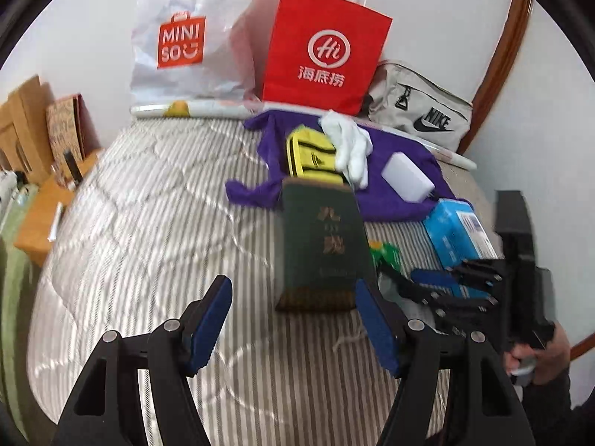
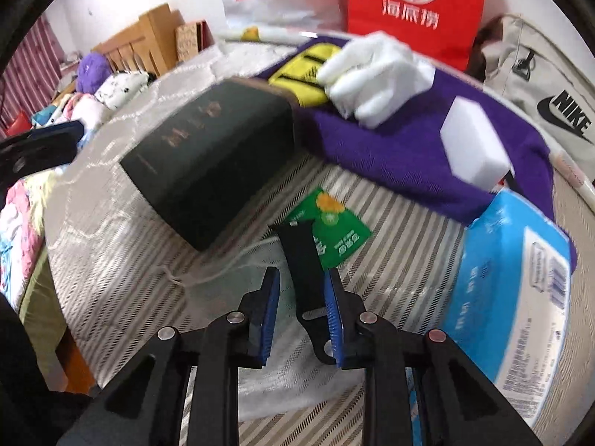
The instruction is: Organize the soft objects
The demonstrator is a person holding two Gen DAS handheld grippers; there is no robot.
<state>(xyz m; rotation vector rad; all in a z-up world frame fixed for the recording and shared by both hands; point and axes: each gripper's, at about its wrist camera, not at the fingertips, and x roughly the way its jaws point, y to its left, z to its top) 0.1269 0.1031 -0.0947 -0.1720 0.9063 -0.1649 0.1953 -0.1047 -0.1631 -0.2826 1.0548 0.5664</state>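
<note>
progress: barely started imo, glove (image 1: 351, 146), purple cloth (image 2: 401, 148) and sponge (image 2: 476, 145) all loose on the bed (image 1: 148, 223)
left gripper (image 1: 293, 329): jaws wide, holding nothing, box (image 1: 319, 249) just ahead
right gripper (image 2: 302, 319): jaws part open around a black strap (image 2: 303, 267), can't tell if it's gripped
room: bed's left side free, right side crowded by tissue pack (image 2: 517, 290), bags along the wall
</note>
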